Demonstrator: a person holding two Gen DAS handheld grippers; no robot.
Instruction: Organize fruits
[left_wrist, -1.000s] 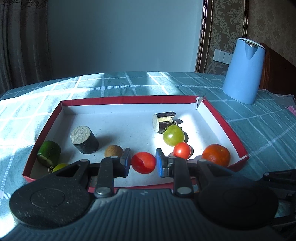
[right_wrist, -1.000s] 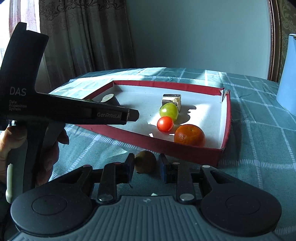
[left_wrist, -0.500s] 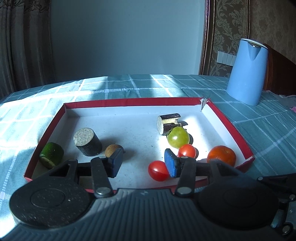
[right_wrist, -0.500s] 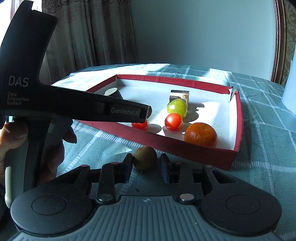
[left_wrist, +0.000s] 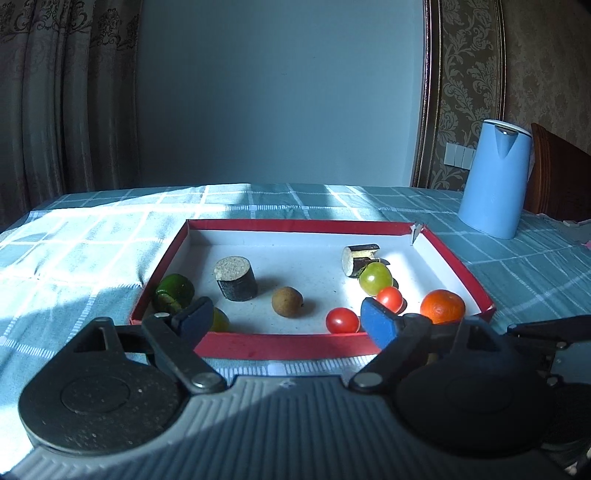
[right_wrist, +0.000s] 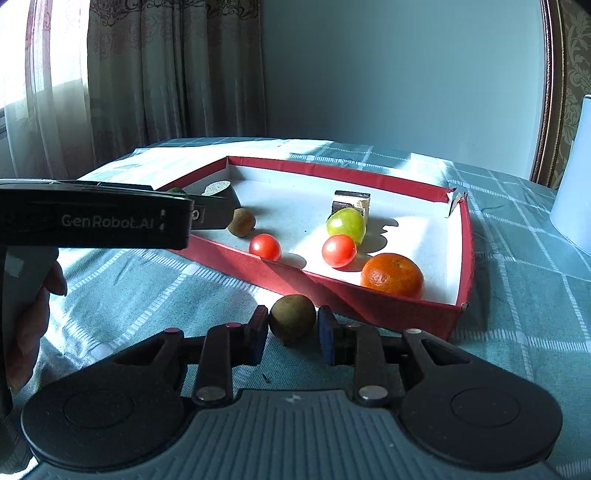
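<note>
A red-walled tray (left_wrist: 280, 345) (right_wrist: 388, 308) holds two cherry tomatoes (left_wrist: 342, 320) (right_wrist: 265, 246), a green grape (left_wrist: 375, 277) (right_wrist: 346, 224), a mandarin (left_wrist: 442, 306) (right_wrist: 391, 275), a brown longan (left_wrist: 287, 301) (right_wrist: 241, 222), two dark eggplant pieces (left_wrist: 236, 278) and a green chunk (left_wrist: 174, 294). My left gripper (left_wrist: 284, 323) is open and empty above the tray's near wall. My right gripper (right_wrist: 292, 328) sits on the cloth outside the tray, its jaws around a second brown longan (right_wrist: 292, 319); small gaps show at both pads.
A blue kettle (left_wrist: 495, 181) stands at the back right on the checked teal tablecloth (left_wrist: 92, 251). The left gripper's body (right_wrist: 96, 221) and the hand holding it fill the left of the right wrist view. A curtain hangs at the back left.
My left gripper let go of the cherry tomato, opened wide and pulled back and up from the tray. My right gripper moved closer around the longan on the cloth.
</note>
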